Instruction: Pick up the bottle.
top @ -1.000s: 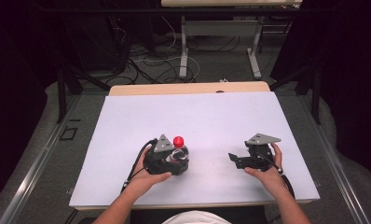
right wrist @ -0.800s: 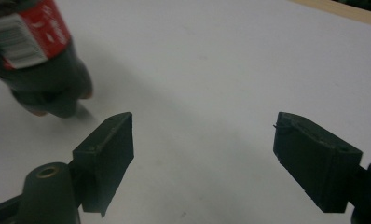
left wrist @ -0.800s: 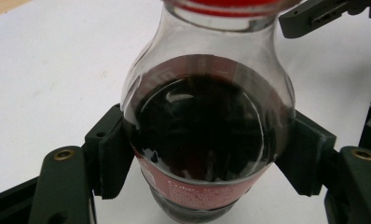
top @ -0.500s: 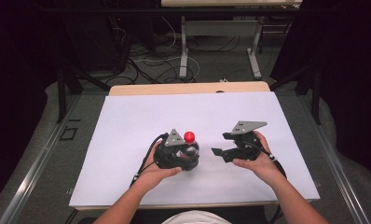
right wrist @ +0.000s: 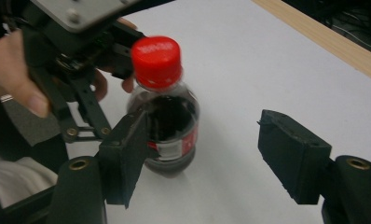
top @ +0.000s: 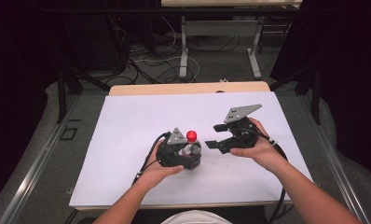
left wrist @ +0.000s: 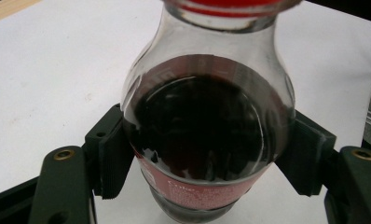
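Clamping the bottle point(left wrist: 207, 140) around its dark-filled belly, your left gripper point(top: 181, 154) is pinning it upright on the white table sheet point(top: 127, 140). Your right gripper point(right wrist: 202, 154) is hanging just beside the bottle with nothing between its jaws, which have just been closing. Its left jaw is sitting close to the red cap point(right wrist: 156, 56); drifting sideways, it could knock the bottle askew in the grip.

Lab or workshop, bare white table point(top: 127, 126), floor cables point(top: 141, 56), table legs point(top: 183, 46)

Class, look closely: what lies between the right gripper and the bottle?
Nothing: in the high view, bare white table separates the right gripper from the bottle.
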Demonstrator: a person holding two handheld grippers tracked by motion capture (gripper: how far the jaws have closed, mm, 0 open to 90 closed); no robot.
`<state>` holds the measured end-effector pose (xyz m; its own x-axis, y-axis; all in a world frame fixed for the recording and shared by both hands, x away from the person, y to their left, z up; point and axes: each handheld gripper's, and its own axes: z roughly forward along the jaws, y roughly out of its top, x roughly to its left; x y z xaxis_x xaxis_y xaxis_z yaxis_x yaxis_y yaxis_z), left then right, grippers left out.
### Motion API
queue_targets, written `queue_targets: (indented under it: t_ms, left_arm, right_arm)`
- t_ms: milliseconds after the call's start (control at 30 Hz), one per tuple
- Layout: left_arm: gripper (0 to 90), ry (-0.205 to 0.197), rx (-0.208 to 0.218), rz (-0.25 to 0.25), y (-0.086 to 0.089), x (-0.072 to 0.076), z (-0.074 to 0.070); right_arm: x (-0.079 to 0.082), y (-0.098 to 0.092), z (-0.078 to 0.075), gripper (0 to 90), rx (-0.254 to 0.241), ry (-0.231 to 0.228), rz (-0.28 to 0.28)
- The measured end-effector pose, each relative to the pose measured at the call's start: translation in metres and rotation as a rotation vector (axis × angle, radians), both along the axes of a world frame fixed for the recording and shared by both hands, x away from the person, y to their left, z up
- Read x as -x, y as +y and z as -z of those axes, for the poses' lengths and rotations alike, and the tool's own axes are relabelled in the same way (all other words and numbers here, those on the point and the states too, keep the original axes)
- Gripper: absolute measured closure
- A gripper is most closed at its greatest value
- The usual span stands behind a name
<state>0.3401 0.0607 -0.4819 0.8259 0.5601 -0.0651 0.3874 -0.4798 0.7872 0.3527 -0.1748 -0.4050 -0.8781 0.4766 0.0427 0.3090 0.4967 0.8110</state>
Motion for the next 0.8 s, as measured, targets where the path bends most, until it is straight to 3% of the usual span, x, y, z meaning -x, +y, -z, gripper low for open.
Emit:
queue_targets:
  t_ms: [33,267,567,800]
  left_arm:
    - [29.4,0.016,-0.006,0.011,0.001,0.000,-0.001]
    - [29.5,-0.001,-0.001,0.019,0.001,0.003,0.003]
    - [29.5,0.006,-0.026,0.061,-0.002,0.006,0.003]
    - [29.5,0.004,-0.011,0.072,-0.007,0.011,0.003]
  right_arm:
    - [0.001,0.002,-0.002,33.7,0.002,-0.002,-0.012]
    - [0.004,0.019,-0.008,37.6,-0.004,-0.017,-0.086]
    - [-0.001,0.032,-0.005,43.2,-0.005,0.023,-0.123]
    - [-0.005,0.037,-0.003,50.3,-0.017,0.032,-0.146]
